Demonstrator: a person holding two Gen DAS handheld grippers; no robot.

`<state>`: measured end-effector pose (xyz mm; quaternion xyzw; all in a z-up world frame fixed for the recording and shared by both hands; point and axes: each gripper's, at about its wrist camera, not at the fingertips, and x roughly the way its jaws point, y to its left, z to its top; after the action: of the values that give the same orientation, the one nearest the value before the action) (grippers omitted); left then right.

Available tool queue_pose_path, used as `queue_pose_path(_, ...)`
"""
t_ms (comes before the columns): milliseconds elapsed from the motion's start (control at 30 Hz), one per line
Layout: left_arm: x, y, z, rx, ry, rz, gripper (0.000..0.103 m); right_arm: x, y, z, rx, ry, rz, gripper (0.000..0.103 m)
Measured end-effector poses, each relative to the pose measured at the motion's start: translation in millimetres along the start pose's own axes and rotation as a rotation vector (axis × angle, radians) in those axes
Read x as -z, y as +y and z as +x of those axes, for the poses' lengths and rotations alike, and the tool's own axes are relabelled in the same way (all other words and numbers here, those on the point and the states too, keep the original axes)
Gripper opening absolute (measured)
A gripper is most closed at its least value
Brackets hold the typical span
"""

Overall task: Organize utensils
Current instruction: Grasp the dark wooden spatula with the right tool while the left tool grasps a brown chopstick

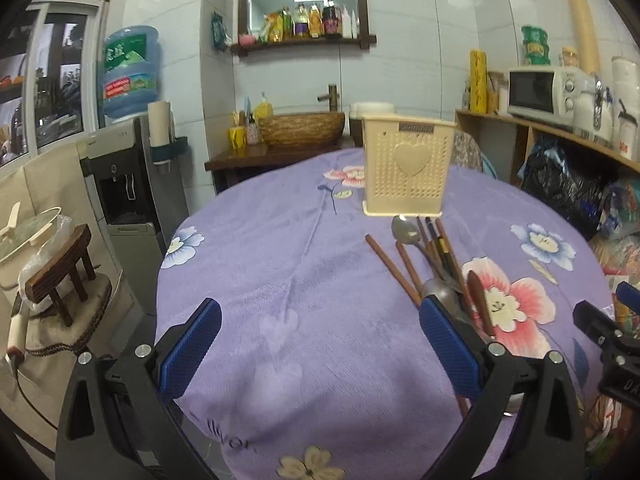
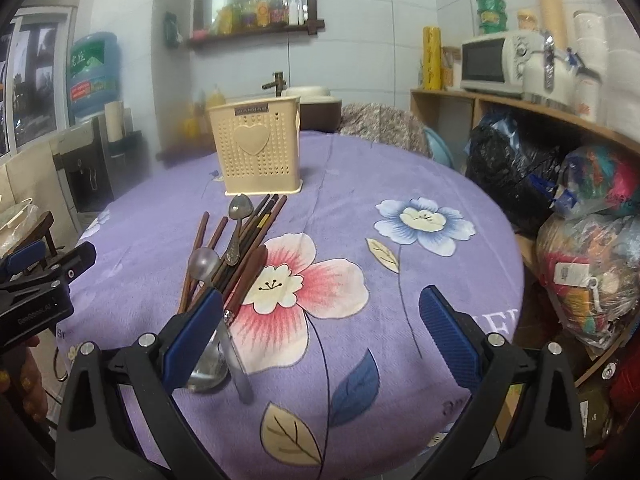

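A cream perforated utensil holder (image 1: pixel 407 168) (image 2: pixel 258 152) with a heart on its front stands upright on the purple flowered tablecloth (image 1: pixel 288 264) (image 2: pixel 420 184). In front of it lies a loose pile of brown chopsticks (image 1: pixel 394 270) (image 2: pixel 256 236) and metal spoons (image 1: pixel 404 230) (image 2: pixel 239 206). My left gripper (image 1: pixel 320 344) hovers open over the cloth, its right finger beside the near end of the pile. My right gripper (image 2: pixel 320 336) is open too, with its left finger at the pile's near end, above a spoon (image 2: pixel 210 368). Nothing is held.
A water dispenser (image 1: pixel 128 184) and a small wooden stool (image 1: pixel 60 272) stand left of the table. A wooden shelf with a microwave (image 2: pixel 492 60) and full plastic bags (image 2: pixel 592 280) crowd the right side. A sink counter (image 1: pixel 280 144) sits behind the table.
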<state>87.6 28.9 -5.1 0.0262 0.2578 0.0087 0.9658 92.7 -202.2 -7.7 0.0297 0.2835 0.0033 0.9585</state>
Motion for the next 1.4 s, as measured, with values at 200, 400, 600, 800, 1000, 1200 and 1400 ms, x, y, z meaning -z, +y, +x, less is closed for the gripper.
queue_pose_path(200, -31.7, 11.1, 44.8, 0.037, 0.123, 0.003, 0.094, -30.6, 4.3, 37.7, -0.051, 0.123, 0.000, 0.063)
queue_pose_path(400, -52.6, 8.3, 85.2, 0.146, 0.246, -0.046, 0.056, -45.0, 22.8, 78.7, -0.094, 0.244, 0.015, 0.046)
queue_pose_path(600, -54.7, 5.1, 107.7, 0.181, 0.305, -0.088, 0.036, -42.3, 48.8, 105.9, -0.090, 0.326, -0.019, 0.037)
queue_pose_path(800, -51.4, 3.1, 119.2, 0.171, 0.344, -0.097, 0.036, -33.6, 52.2, 125.6, -0.061, 0.390, 0.003, 0.027)
queue_pose_path(1000, -47.7, 0.4, 128.1, 0.184, 0.385, -0.110, 0.035, -35.8, 52.1, 134.8, -0.026, 0.380, 0.002, 0.020)
queue_pose_path(1200, -52.5, -8.5, 138.0, 0.201, 0.417, -0.113, 0.035, -46.4, 34.6, 148.0, -0.033, 0.385, 0.035, 0.019)
queue_pose_path(1400, -58.3, -13.3, 165.8, 0.219, 0.497, -0.180, 0.035, -49.2, 28.6, 151.2, -0.033, 0.390, 0.018, 0.019)
